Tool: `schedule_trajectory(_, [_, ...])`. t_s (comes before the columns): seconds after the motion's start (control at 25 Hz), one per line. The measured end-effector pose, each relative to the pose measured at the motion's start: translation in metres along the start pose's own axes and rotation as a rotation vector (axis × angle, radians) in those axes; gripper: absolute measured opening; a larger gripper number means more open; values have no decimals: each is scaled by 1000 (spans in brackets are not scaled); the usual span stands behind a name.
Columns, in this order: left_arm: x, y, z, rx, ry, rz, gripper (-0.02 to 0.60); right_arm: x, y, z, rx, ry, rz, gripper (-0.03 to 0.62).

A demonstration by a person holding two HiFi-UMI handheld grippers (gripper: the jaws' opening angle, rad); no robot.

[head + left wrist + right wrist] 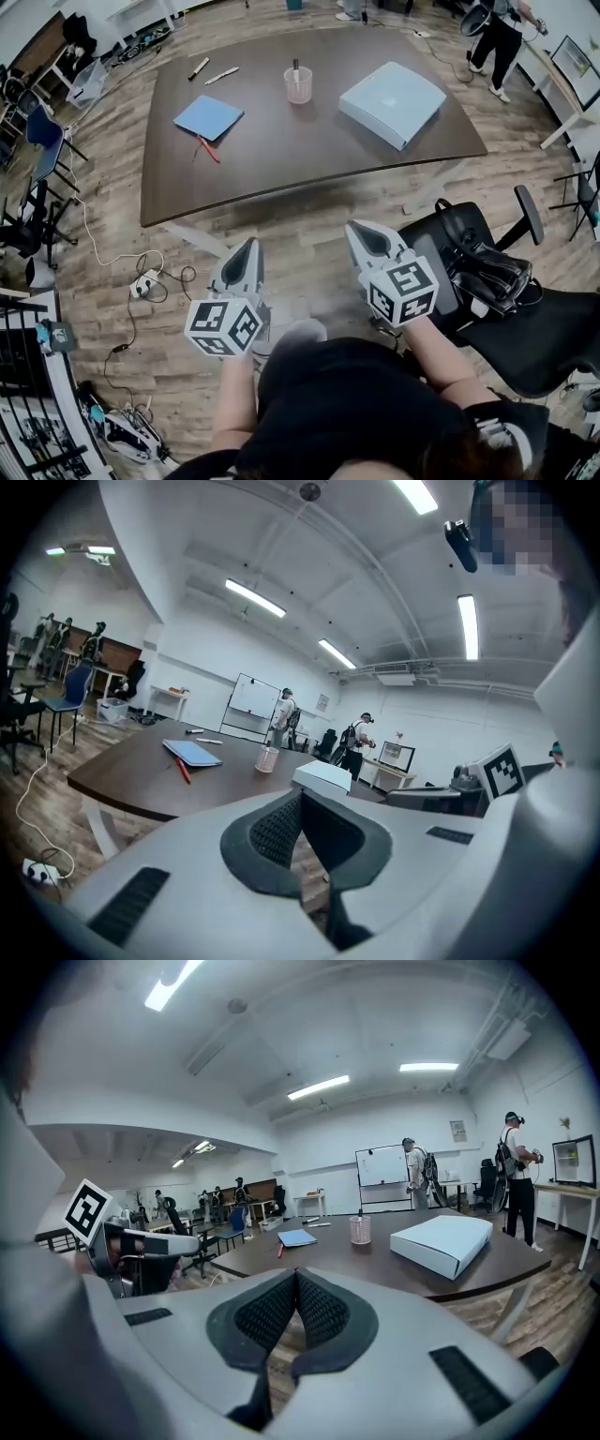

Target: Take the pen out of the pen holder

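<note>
A pink see-through pen holder (298, 84) stands near the far middle of the dark brown table (309, 155), with a dark pen (295, 66) upright in it. The holder also shows far off in the left gripper view (267, 758) and the right gripper view (360, 1230). Both grippers hang over the floor, well short of the table's near edge, and point toward it. My left gripper (248, 246) (300, 794) is shut with nothing in it. My right gripper (361, 230) (296, 1272) is also shut and empty.
On the table lie a white flat box (392, 101), a blue notebook (208, 116), a red pen (208, 148) and two markers (199, 67). A black office chair (487, 281) stands close on my right. A power strip (143, 281) and cables lie on the floor at left. A person (497, 37) stands beyond the table.
</note>
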State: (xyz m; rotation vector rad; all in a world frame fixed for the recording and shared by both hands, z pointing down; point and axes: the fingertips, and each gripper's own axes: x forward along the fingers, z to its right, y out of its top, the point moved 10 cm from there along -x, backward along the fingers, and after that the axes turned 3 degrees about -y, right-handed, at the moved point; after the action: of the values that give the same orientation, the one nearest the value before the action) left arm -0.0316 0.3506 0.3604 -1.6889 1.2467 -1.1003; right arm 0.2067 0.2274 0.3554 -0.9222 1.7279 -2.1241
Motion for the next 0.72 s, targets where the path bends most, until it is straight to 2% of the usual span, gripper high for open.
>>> schedule_trajectory(0.4, [45,32,-75,23,-10,-26,15,92,30,2,26,-16,7,17])
schedule_trajectory(0.52, [55,36,-91,23,-13,-32,15,113,37,3,24,-4,3,75])
schedule_trajectory(0.72, [67,43,-106,36,-21,-44,15,135,49,8,15,-15,8,106])
